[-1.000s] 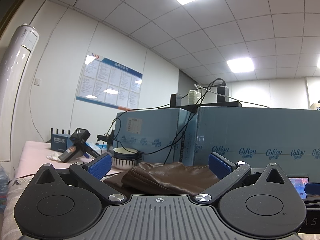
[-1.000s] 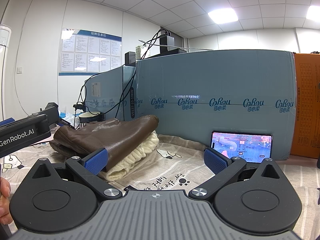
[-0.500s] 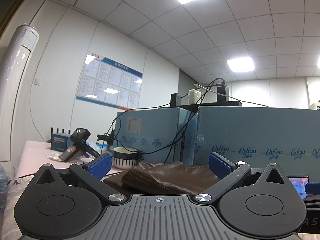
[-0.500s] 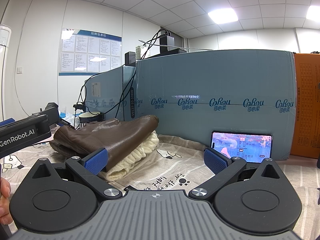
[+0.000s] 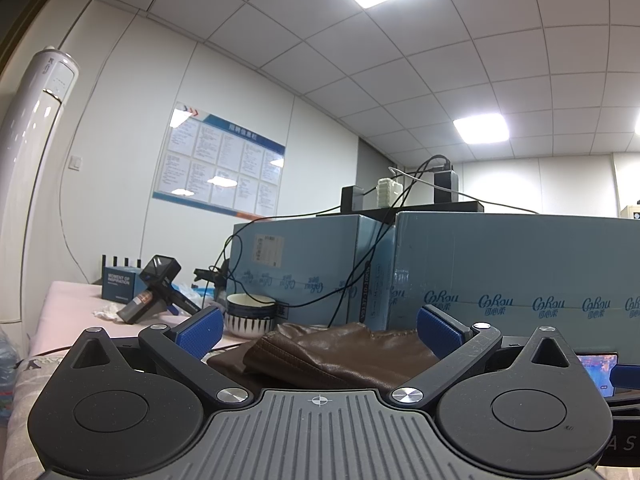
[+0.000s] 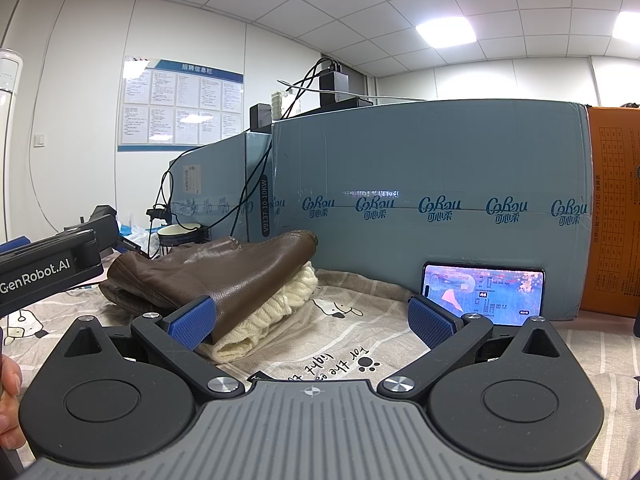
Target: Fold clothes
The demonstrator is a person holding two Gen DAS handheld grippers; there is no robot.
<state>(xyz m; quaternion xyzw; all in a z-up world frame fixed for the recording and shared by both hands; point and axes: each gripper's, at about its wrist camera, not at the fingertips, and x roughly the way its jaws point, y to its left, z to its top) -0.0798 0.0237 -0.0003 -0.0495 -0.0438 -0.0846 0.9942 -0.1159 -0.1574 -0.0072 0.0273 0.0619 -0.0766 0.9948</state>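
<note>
A folded brown leather garment (image 6: 208, 276) lies on top of a folded cream knit sweater (image 6: 276, 312) on the patterned bed sheet (image 6: 360, 344). My right gripper (image 6: 312, 324) is open and empty, low over the sheet, just right of the pile. My left gripper (image 5: 318, 330) is open and empty, with the brown garment (image 5: 340, 356) seen between its fingers, a little beyond them. The left gripper's body also shows at the left edge of the right wrist view (image 6: 44, 268).
Large blue cardboard boxes (image 6: 432, 208) stand behind the pile, an orange box (image 6: 614, 212) at the right. A lit phone (image 6: 482, 294) leans against the blue box. A striped bowl (image 5: 250, 316), cables and a handheld device (image 5: 154, 288) sit at the left.
</note>
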